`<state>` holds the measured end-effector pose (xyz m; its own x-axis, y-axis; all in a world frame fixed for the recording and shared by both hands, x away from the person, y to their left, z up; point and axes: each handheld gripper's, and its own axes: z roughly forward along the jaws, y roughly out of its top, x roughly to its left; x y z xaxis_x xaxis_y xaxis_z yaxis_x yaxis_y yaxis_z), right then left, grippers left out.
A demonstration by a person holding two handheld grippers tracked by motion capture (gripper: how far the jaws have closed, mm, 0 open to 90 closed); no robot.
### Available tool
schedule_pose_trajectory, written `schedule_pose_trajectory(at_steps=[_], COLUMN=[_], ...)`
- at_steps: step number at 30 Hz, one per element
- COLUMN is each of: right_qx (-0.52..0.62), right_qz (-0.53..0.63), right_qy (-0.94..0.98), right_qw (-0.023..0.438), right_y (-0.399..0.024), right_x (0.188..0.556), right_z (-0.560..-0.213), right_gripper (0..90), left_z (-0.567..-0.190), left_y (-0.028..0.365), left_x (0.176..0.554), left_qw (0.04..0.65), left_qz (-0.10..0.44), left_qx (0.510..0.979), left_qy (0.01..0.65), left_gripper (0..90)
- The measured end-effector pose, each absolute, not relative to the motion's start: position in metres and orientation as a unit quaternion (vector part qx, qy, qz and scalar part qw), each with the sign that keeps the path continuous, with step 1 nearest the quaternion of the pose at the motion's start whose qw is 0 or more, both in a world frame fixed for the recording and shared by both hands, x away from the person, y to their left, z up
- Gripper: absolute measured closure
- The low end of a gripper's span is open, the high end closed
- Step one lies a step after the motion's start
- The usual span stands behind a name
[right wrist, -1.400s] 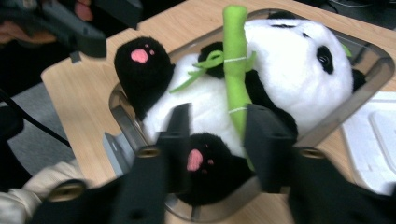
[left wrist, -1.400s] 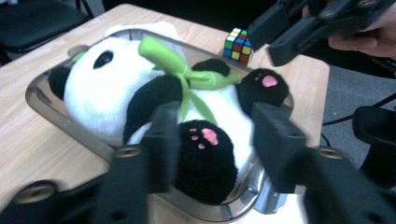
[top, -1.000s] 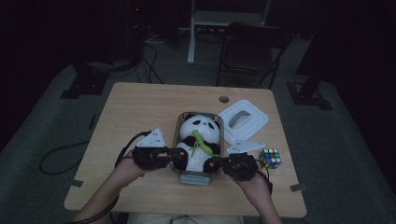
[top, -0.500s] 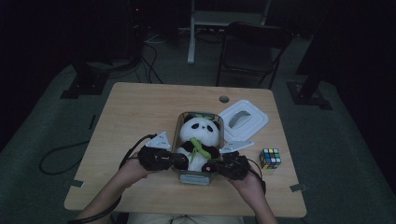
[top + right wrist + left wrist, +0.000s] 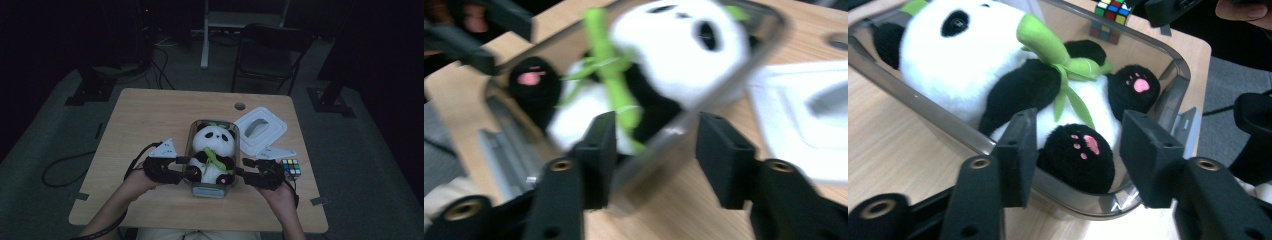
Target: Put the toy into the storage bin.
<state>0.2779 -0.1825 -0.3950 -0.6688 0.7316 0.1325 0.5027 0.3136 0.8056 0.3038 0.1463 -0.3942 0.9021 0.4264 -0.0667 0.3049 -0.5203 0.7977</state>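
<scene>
Presently, at the bottom centre of the high view, a person's two forearms reach in, and both tools flank a clear plastic container (image 5: pixel 212 190) near the table's near edge.

Left gripper (image 5: pixel 186 167): open, jaws spread. In its own view the near jaw sits outside the container's long wall and the far jaw stands over the interior, so the rim (image 5: pixel 938 116) runs between them; nothing is clamped. The toy's black foot with pink pads (image 5: pixel 1083 155) lies just beyond the jaws.

Right gripper (image 5: pixel 245 172): also open. Its own view is blurred, yet the opposite long wall (image 5: pixel 684 125) appears to pass between its jaws; contact cannot be confirmed.

Key relation: the container's long axis runs from near to far up the frame, and the grippers face each other across its short width, about equally close. Judgement: a two-sided grip on the rims is the likely coming move.

Contents: a plush panda (image 5: pixel 214 150), soft pile, white body with black limbs, lying on its back with head toward the far end, a green fabric bamboo stalk (image 5: pixel 1048 45) across its chest.

Farther right: a multicoloured puzzle cube (image 5: pixel 291 168), then a white rigid lid (image 5: pixel 261 129), rectangular with rounded corners, lying flat. The table (image 5: pixel 150 115) is pale wood laminate.
</scene>
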Motion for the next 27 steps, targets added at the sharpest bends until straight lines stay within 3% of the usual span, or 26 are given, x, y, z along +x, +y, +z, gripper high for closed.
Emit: schedule_pose_trajectory(at_steps=[9,14,22,24,26,27], right_qx=[0.47,0.52,0.581,0.593,0.602,0.602], right_qz=[0.441,0.417,0.381,0.372,0.367,0.367], right_qy=[0.746,0.713,0.678,0.67,0.665,0.665], right_qw=[0.171,0.217,0.241,0.245,0.247,0.247], right_y=[-0.226,-0.255,-0.291,-0.297,-0.302,-0.302], right_x=[0.275,0.269,0.26,0.259,0.259,0.259], right_z=[-0.401,-0.408,-0.428,-0.433,-0.438,-0.438], right_gripper=[35.6,26.8,20.0,19.1,16.6,16.6], left_z=[-0.393,-0.393,-0.401,-0.404,-0.408,-0.408], left_y=[0.153,0.161,0.169,0.172,0.174,0.174], left_x=[0.303,0.303,0.308,0.309,0.31,0.31], left_qw=[0.452,0.455,0.446,0.445,0.443,0.443], left_qz=[0.071,0.082,0.089,0.088,0.087,0.087], left_qx=[0.864,0.857,0.852,0.852,0.851,0.851], left_qy=[0.212,0.228,0.259,0.262,0.269,0.269], left_gripper=[37.8,26.5,9.5,9.3,0.4,0.4])
